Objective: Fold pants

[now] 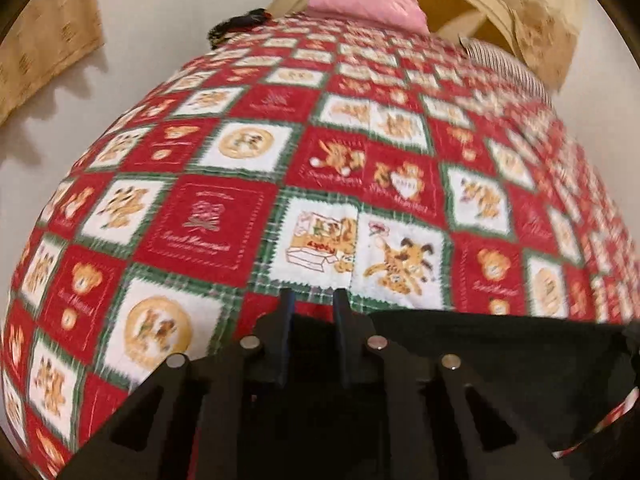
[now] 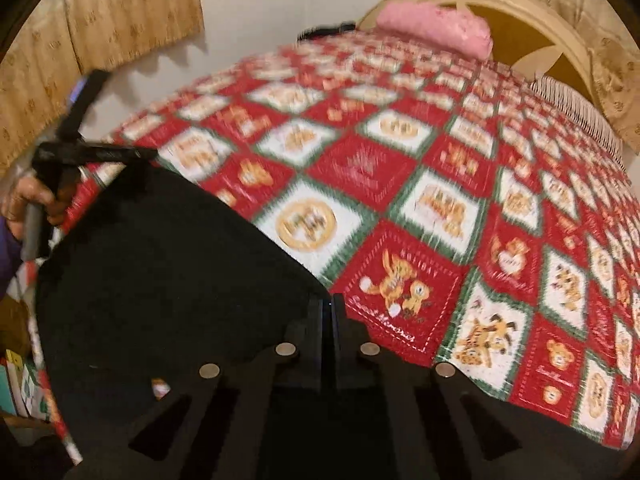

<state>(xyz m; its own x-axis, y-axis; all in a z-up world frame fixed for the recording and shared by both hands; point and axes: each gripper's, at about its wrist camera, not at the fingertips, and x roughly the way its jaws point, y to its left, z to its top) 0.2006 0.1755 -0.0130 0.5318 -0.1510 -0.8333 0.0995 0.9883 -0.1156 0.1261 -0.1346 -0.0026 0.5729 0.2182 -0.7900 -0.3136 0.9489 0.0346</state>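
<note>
1. Bedspread point(image 1: 248, 184): red & white squares w/ green plaid-ish borders; white squares carry orange-tan animal/teddy pics, some in gold rings; red squares have white script + bear faces.
2. Pants point(image 2: 160, 272): solid black, no pattern visible.
3. Pillow point(image 2: 436, 30): pink, faint mottled texture.
4. Headboard point(image 2: 536, 36): cream frame, mustard-yellow infill.
5. Curtains point(image 2: 120, 12): tan/gold w/ small darker gold motifs, scalloped hem.
6. Wall point(image 1: 160, 20): off-white, plain.
7. Left gripper point(image 1: 314, 300) & right gripper point(image 2: 328, 304): black bodies, silver round studs.
8. Striped fabric point(image 1: 508, 68) at bed's far edge: white w/ thin dark stripes.
</note>
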